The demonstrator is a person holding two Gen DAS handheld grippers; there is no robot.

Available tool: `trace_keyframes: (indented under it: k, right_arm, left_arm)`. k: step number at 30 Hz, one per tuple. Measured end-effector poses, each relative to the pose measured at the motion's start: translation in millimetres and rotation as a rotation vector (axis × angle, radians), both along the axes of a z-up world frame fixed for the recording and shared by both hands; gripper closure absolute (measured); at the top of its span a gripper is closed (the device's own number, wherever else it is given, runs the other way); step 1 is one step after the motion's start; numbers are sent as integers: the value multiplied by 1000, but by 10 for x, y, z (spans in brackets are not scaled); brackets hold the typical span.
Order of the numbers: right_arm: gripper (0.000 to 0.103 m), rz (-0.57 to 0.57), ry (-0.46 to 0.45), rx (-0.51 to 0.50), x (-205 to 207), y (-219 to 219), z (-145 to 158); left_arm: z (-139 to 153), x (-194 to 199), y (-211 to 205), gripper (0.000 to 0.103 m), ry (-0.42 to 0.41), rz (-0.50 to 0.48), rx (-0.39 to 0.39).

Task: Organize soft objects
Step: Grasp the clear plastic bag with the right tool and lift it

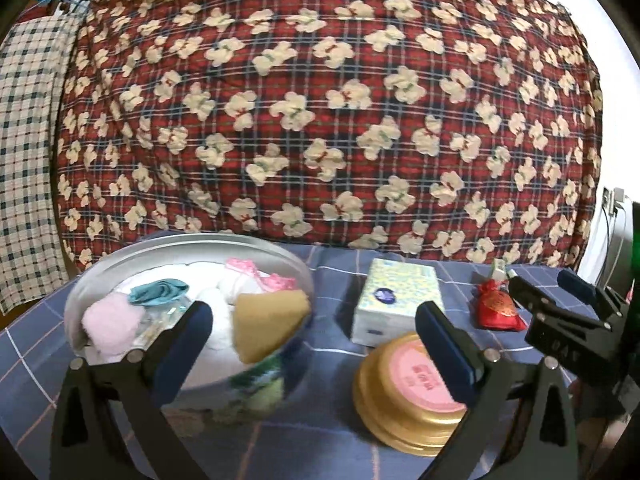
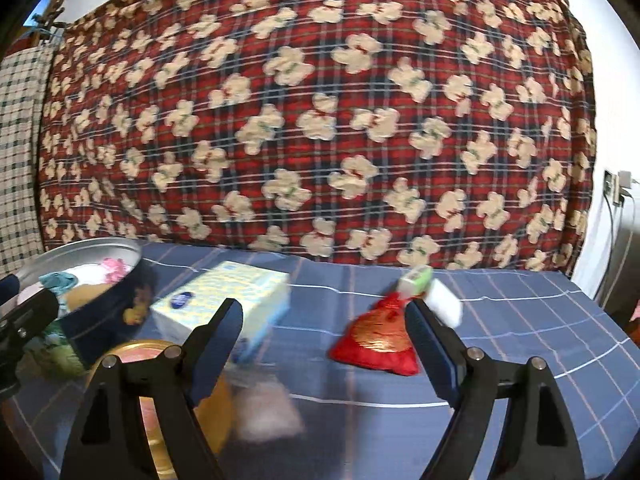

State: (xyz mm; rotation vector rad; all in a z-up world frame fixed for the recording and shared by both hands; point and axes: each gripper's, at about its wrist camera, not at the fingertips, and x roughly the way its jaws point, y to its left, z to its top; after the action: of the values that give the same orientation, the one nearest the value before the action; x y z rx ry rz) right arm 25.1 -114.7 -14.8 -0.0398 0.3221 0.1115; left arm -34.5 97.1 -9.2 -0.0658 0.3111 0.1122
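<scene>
Standing wide and empty, both tongs, left (image 1: 314,328) and right (image 2: 324,330), face bare blue sheet (image 2: 520,320) beside the red pouch (image 2: 376,344).

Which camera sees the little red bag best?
The right wrist view: the red bag lies large and near the middle, between the open fingers. In the left wrist view it is small, far right, partly behind the right gripper.

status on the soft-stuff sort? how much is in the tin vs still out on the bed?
Done: several cloth pieces already sit in the round tin. In hand: nothing; left gripper and right gripper are both open and empty. Left: the red pouch and the tissue pack still lie on the blue sheet, next to a gold lid.
</scene>
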Motion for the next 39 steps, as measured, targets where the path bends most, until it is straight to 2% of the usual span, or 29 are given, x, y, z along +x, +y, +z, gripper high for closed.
trace_keyframes:
  k: [20, 27, 29, 32, 35, 38, 39]
  right_arm:
    - [18, -170, 48, 16, 264, -1063, -61]
    - [18, -215, 98, 86, 367, -1450, -105]
    - [18, -172, 127, 135, 378, -1496, -120]
    - [18, -19, 186, 229, 414, -1445, -162]
    - [18, 127, 239, 216, 449, -1250, -194]
    - [20, 267, 298, 155, 446, -949, -258]
    - [30, 312, 321, 140, 445, -840, -276]
  left_arm:
    - [-30, 136, -783, 0, 37, -125, 78]
    - [-61, 208, -1098, 0, 78, -193, 96]
    - [-74, 224, -1151, 0, 94, -209, 84]
    - [-65, 162, -1147, 0, 73, -205, 79]
    - [-53, 67, -1085, 0, 59, -197, 79]
    - [-42, -26, -981, 0, 53, -176, 79]
    - [-34, -53, -929, 0, 51, -166, 73]
